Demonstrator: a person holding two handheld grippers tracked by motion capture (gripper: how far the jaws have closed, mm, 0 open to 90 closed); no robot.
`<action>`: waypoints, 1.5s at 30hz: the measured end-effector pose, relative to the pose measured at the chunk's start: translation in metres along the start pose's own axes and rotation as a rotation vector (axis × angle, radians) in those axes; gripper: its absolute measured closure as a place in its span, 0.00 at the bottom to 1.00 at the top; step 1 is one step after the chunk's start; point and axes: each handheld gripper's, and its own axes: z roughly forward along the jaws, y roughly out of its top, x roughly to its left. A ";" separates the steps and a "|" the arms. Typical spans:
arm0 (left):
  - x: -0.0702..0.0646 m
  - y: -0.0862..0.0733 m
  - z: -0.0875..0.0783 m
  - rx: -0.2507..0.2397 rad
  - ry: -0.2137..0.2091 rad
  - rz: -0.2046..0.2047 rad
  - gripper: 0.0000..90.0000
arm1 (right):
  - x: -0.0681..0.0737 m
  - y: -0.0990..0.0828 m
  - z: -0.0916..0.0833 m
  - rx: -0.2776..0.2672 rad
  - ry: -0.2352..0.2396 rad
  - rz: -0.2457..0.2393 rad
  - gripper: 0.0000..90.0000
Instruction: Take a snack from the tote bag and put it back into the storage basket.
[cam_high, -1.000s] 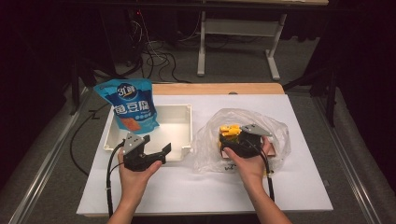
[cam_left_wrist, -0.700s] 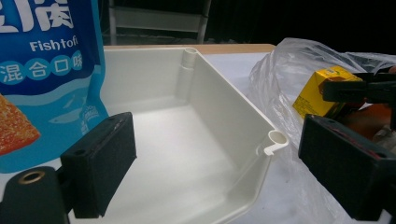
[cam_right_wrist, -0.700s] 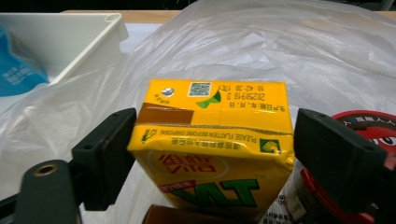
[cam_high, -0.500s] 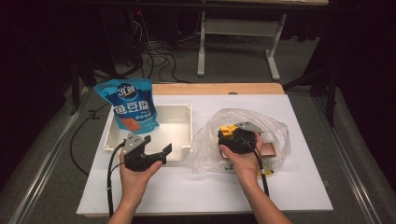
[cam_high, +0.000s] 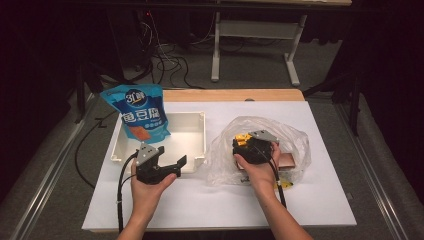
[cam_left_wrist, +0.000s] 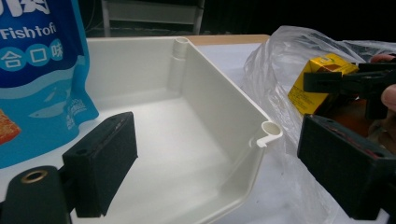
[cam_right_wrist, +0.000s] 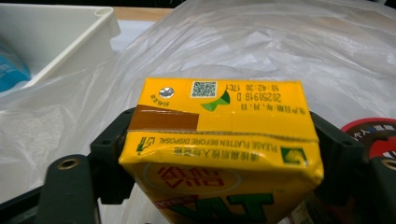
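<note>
The white table (cam_high: 210, 200) carries all the things, and they lie close to the person so both hands can reach them without stretching. On its left part stands a white tray (cam_high: 195, 140), open on top, and I think it waits there as the place to collect items. A blue snack pouch (cam_high: 140, 116) leans upright in the tray's far left corner, resting against the wall, so it takes little room and the bare floor of the tray is free.

To the right of the tray lies a clear plastic bag (cam_high: 295, 140), loose and crumpled, with its mouth toward the person; this lets a gripper go inside. A red round thing shows under the plastic in the right gripper view, too hidden to name.

The right gripper (cam_high: 252, 147) is inside the bag. Its jaws have just been closing, and the yellow drink carton (cam_right_wrist: 219, 144) sits between them, the pads pressing on its two sides. The carton is held by the narrow sides, probably so it can be lifted out without slipping.

The left gripper (cam_high: 167, 167) hovers at the near edge of the tray with the jaws wide apart and holding nothing; it seems only to wait.
</note>
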 end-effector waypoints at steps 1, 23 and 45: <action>-0.001 0.000 0.000 0.001 -0.002 0.000 0.14 | 0.000 0.000 -0.001 -0.003 -0.007 -0.005 0.32; -0.027 0.006 0.017 -0.017 -0.091 0.055 0.17 | -0.003 0.029 -0.025 -0.050 0.099 -0.021 0.33; -0.091 0.020 0.071 -0.021 -0.215 0.171 0.20 | -0.008 0.055 -0.063 -0.081 0.188 -0.076 0.33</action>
